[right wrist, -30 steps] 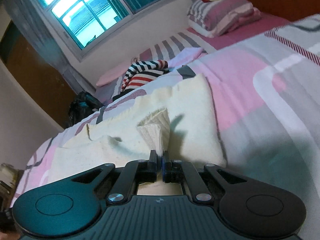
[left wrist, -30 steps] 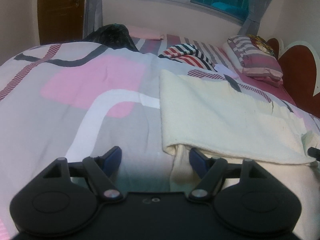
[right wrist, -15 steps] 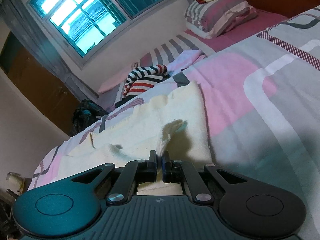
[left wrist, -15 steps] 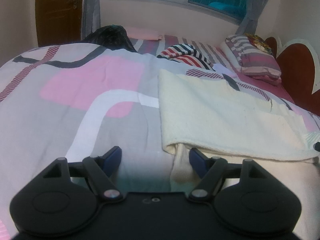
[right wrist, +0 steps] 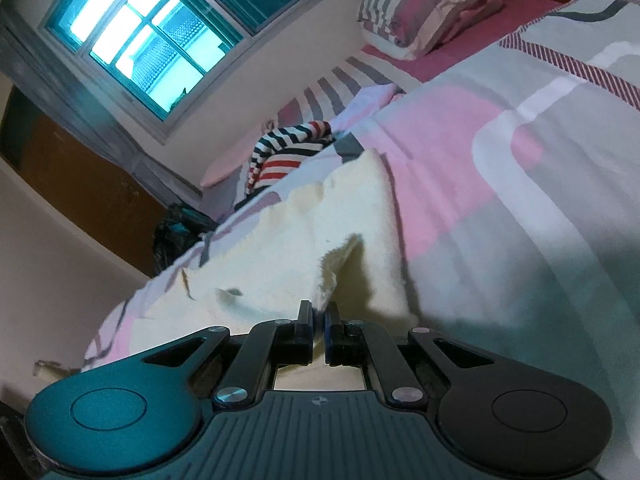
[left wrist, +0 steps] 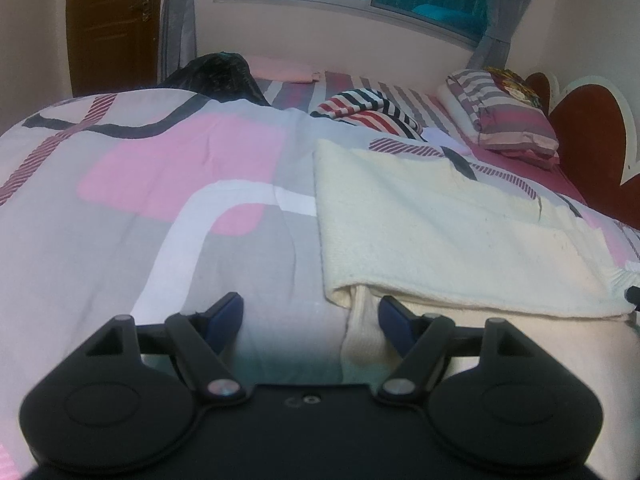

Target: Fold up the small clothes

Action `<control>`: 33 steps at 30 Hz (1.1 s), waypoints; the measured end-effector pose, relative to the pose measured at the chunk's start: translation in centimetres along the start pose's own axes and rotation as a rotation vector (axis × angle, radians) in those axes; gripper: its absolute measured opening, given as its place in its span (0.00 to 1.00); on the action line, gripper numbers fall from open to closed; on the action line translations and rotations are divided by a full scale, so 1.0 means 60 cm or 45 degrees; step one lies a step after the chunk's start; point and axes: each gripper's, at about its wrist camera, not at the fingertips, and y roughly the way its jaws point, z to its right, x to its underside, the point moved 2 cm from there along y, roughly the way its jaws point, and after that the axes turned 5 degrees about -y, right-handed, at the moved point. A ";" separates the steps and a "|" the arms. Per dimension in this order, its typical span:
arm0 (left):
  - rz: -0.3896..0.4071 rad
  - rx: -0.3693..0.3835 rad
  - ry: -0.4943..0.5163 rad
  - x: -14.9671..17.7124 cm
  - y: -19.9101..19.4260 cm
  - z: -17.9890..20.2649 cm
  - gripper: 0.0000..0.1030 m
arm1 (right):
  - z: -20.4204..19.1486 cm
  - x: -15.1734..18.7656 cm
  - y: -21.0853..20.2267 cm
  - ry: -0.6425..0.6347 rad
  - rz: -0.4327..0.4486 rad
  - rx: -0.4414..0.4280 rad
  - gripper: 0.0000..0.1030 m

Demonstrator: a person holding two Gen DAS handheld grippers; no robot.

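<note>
Right claw [right wrist: 319, 320] pinches cream garment [right wrist: 280, 256] edge — left claw [left wrist: 311, 314] agape.

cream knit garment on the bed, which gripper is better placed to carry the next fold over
Right. The right gripper is already shut on a raised edge of the cream knit garment, so it can probably carry that edge across. The left gripper is open, holding nothing, with the garment's ribbed end between its fingers.

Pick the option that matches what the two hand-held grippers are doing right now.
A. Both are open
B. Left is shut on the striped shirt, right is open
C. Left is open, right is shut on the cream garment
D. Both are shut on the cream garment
C: the left hand-held gripper has its blue fingers spread apart, empty, by the cream garment, while the right hand-held gripper pinches a raised fold of it.
</note>
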 end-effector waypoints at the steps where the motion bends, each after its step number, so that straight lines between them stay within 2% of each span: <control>1: 0.001 -0.001 0.001 0.000 0.000 0.000 0.71 | 0.001 0.001 0.000 0.002 0.000 -0.004 0.02; 3: 0.001 -0.003 0.004 0.000 0.000 0.001 0.71 | 0.003 0.002 -0.001 0.009 0.009 -0.004 0.16; 4: 0.001 -0.005 0.006 0.000 0.001 0.001 0.71 | 0.005 0.001 -0.002 0.010 0.019 -0.001 0.35; 5: 0.002 -0.006 0.007 0.000 0.001 0.002 0.71 | 0.006 -0.002 -0.002 0.014 0.031 -0.010 0.38; 10: 0.000 -0.010 0.015 0.001 0.001 0.003 0.71 | 0.009 -0.012 0.008 0.003 0.034 -0.041 0.36; 11: 0.000 -0.012 0.017 0.001 0.001 0.003 0.71 | 0.009 -0.015 0.013 -0.007 0.025 -0.033 0.15; 12: 0.000 -0.015 0.021 0.001 0.001 0.004 0.71 | 0.005 -0.019 0.021 -0.031 0.001 -0.005 0.04; 14: 0.002 -0.021 0.028 0.003 0.001 0.005 0.71 | -0.014 -0.030 0.035 -0.118 -0.029 0.034 0.03; 17: 0.005 -0.025 0.037 0.004 0.001 0.006 0.71 | -0.077 -0.055 0.030 -0.306 0.034 -0.018 0.03; 20: 0.006 -0.024 0.038 0.004 0.001 0.005 0.71 | -0.129 -0.074 -0.022 -0.425 0.226 -0.076 0.03; 22: 0.004 -0.023 0.038 0.004 0.001 0.006 0.71 | -0.129 -0.070 -0.053 -0.465 0.318 -0.042 0.03; 23: 0.003 -0.021 0.037 0.003 0.001 0.007 0.71 | -0.117 -0.063 -0.053 -0.467 0.310 -0.001 0.03; 25: 0.002 -0.021 0.039 0.003 0.001 0.007 0.71 | -0.066 -0.042 -0.015 -0.406 0.174 0.107 0.03; 26: 0.002 -0.021 0.037 0.003 0.001 0.007 0.71 | -0.037 -0.029 0.008 -0.348 0.089 0.130 0.03; 27: 0.002 -0.021 0.035 0.003 0.001 0.007 0.71 | -0.021 -0.019 0.022 -0.332 0.054 0.137 0.03; 29: 0.002 -0.023 0.040 0.003 0.001 0.008 0.71 | 0.006 -0.003 0.037 -0.298 0.025 0.146 0.03; 33: 0.003 -0.028 0.048 0.003 0.001 0.009 0.71 | 0.006 -0.004 0.025 -0.300 0.061 0.121 0.03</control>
